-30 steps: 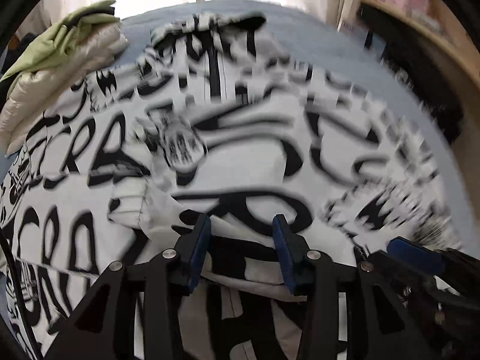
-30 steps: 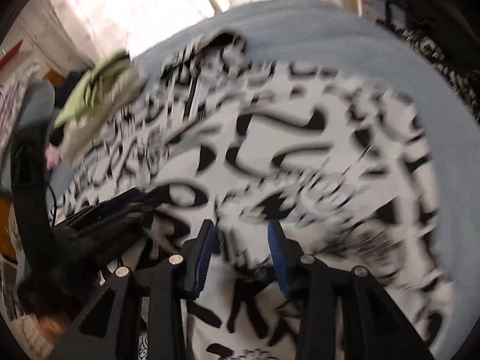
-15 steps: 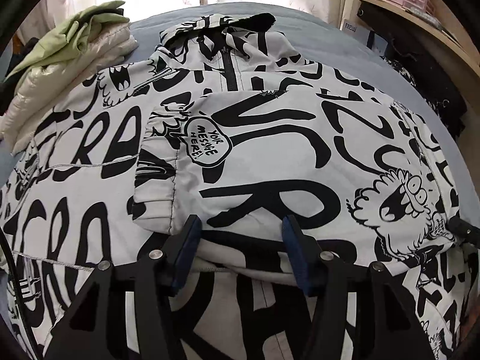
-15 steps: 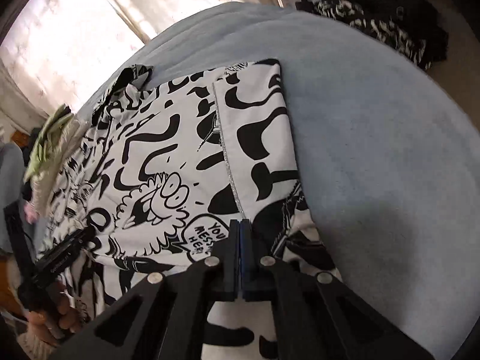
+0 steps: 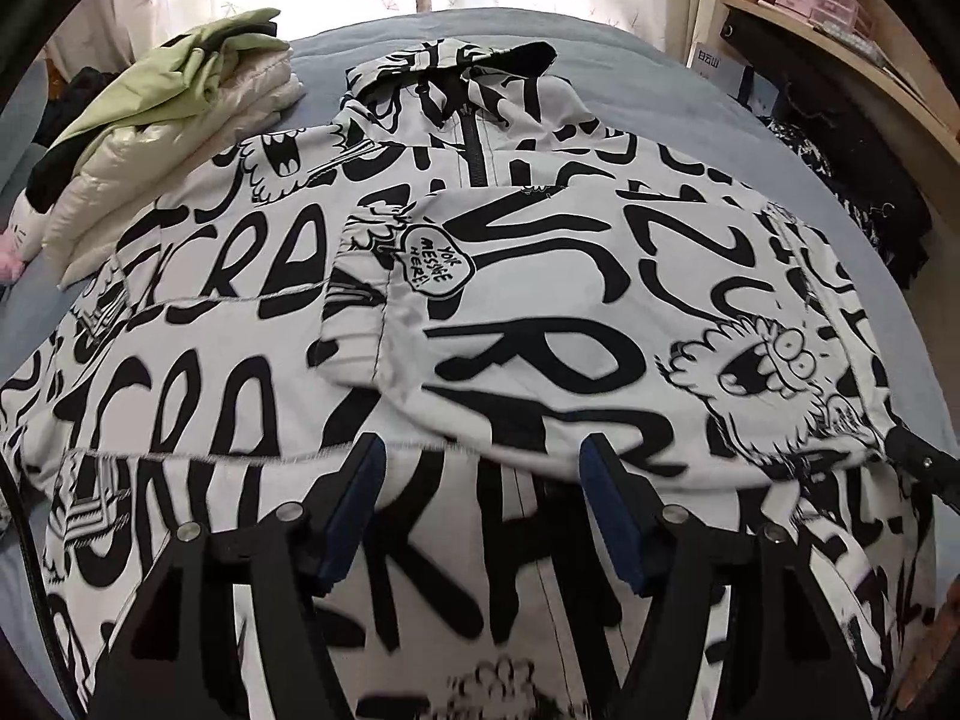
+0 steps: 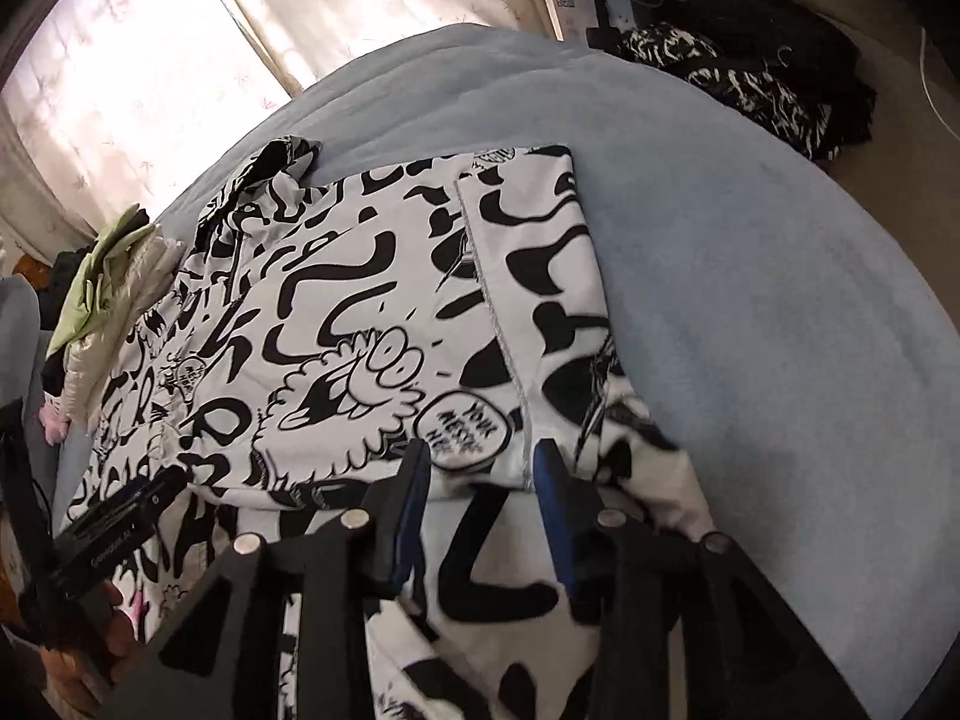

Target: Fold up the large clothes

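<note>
A large white hooded jacket point(image 5: 540, 276) with black graffiti print lies spread on a blue bed, hood at the far end, one sleeve folded across its chest. It also shows in the right wrist view point(image 6: 372, 312). My left gripper point(image 5: 480, 468) is open and empty, just above the lower edge of the folded sleeve. My right gripper point(image 6: 480, 468) is open and empty at the jacket's right side, over the folded edge by the speech-bubble print. The left gripper's body shows at the lower left of the right wrist view.
A folded pile of green and cream clothes point(image 5: 168, 120) lies at the far left of the bed point(image 6: 750, 300). Dark clothes point(image 6: 750, 84) lie heaped beyond the bed's right side, under a wooden shelf point(image 5: 840, 24). Curtains hang behind.
My right gripper was shut on the jacket's folded edge half a second ago and has opened, letting the cloth go. My left gripper stays open and has drawn back slightly.
</note>
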The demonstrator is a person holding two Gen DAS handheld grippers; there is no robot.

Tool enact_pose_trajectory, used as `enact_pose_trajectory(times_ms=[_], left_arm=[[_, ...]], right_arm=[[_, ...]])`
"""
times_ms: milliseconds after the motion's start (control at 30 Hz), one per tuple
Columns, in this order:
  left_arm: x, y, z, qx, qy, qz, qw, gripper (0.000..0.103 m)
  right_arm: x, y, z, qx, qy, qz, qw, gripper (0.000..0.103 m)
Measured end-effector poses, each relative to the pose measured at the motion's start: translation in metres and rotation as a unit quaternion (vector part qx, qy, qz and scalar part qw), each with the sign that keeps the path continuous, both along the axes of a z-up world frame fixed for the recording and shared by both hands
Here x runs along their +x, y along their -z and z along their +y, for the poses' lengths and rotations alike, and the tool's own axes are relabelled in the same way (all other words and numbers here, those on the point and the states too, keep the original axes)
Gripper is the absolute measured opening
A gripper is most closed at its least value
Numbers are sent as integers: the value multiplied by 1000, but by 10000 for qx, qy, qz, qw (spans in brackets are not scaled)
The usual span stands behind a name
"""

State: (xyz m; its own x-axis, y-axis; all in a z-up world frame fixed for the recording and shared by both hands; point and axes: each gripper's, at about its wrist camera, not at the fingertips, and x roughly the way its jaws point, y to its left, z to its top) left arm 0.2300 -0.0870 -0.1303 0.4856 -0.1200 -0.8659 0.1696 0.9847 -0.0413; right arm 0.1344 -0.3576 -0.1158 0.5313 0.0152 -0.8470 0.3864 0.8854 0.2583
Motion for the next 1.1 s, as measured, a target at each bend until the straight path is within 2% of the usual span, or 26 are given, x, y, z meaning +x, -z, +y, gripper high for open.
enact_pose_trajectory(times_ms=[167,500,667,867,1100], left_arm=[[-19,-11,5,61,19,-104,9999,66],[-49,-39,31,-115,-53,-287,9995,66],[-65,-44,46,-135,-116,-258,9995,66],[-92,-51,78,-164,-211,-185,9995,66],[-116,-65,129,-166,-425,-312,9985,66]], right_arm=[[-13,-7,23,95,9,-15,10000,36],[-25,-31,63,38,-249,-150,9996,36],[-33,-35,82,18,-361,-149,9992,40],[-47,-36,105,94,-466,-149,9988,40],[-55,-39,137,66,-725,-114,9973,40]])
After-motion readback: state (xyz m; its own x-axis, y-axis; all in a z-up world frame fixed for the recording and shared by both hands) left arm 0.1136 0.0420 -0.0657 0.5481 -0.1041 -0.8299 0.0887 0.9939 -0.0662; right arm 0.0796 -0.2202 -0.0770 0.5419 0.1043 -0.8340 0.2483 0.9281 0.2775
